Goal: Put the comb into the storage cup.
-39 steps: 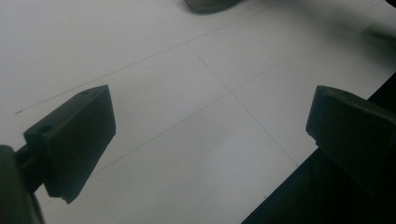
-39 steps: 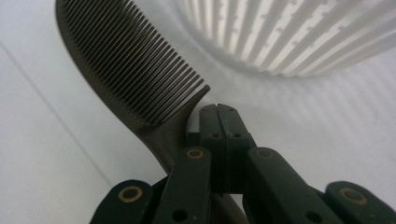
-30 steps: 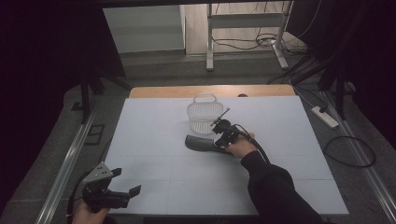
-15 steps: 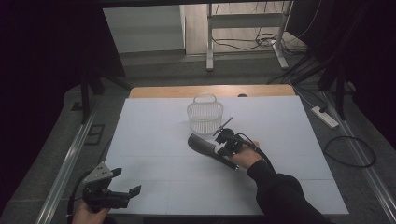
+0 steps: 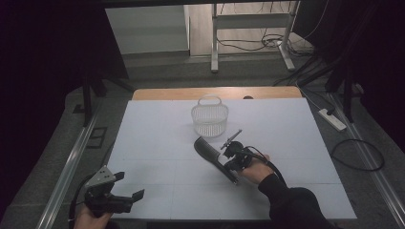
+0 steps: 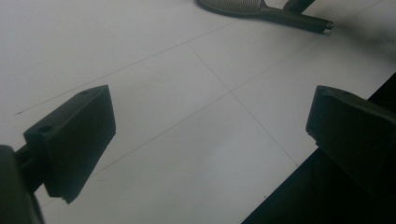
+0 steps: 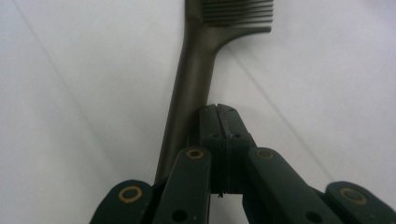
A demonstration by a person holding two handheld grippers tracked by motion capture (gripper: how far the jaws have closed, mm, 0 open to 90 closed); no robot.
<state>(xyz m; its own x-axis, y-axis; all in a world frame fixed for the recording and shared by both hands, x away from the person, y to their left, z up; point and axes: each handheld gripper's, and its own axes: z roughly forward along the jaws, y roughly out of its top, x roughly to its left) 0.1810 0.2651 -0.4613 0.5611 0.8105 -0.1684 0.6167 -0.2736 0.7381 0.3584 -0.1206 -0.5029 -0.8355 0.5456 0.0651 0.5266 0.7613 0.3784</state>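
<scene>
Brush [image 5: 212, 155] lies flat mid-table, long axis diagonal: head toward basket [image 5: 209, 118], handle toward person's right. Right gripper [image 5: 234, 157] much nearer; in right gripper view its jaws are pressed together w/ nothing between, tips just beside handle, touching or not can't tell. Left gripper [image 5: 128, 187] near table's front-left edge, jaws wide, empty, well apart from brush.

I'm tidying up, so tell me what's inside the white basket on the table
Nothing shows inside the white basket: through its mesh walls it looks empty. Its floor is small and dim in the high view, so a tiny item could go unseen.
</scene>
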